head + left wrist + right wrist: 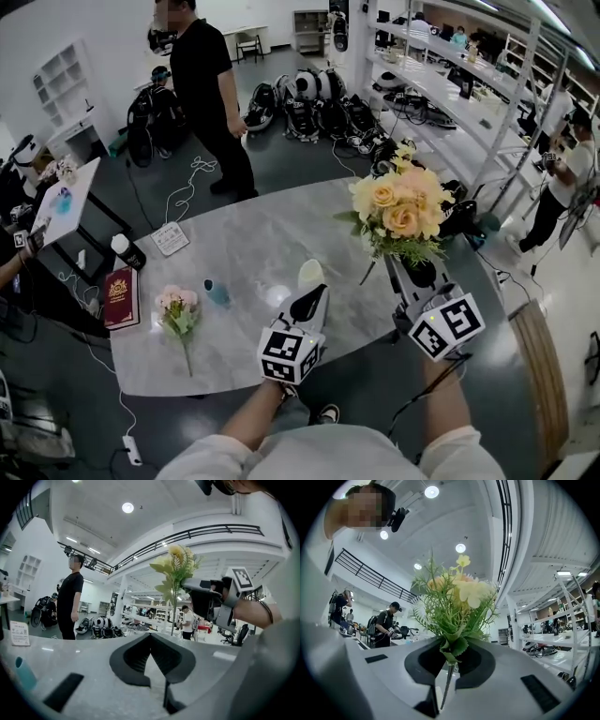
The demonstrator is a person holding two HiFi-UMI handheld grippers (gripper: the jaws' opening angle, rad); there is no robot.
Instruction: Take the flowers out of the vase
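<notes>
Aloft, right gripper (449,663) pinches the bouquet (398,208); left gripper (151,639) closed.

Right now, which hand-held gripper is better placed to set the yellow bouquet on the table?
Right. The right hand-held gripper is shut on the stem of the bouquet, so it can lower it directly. The left hand-held gripper is shut and empty.

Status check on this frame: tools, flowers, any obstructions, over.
Left tool shut, empty. Right tool shut on yellow bouquet stem, held above table. Pink flowers lie on table. Nothing blocking.
</notes>
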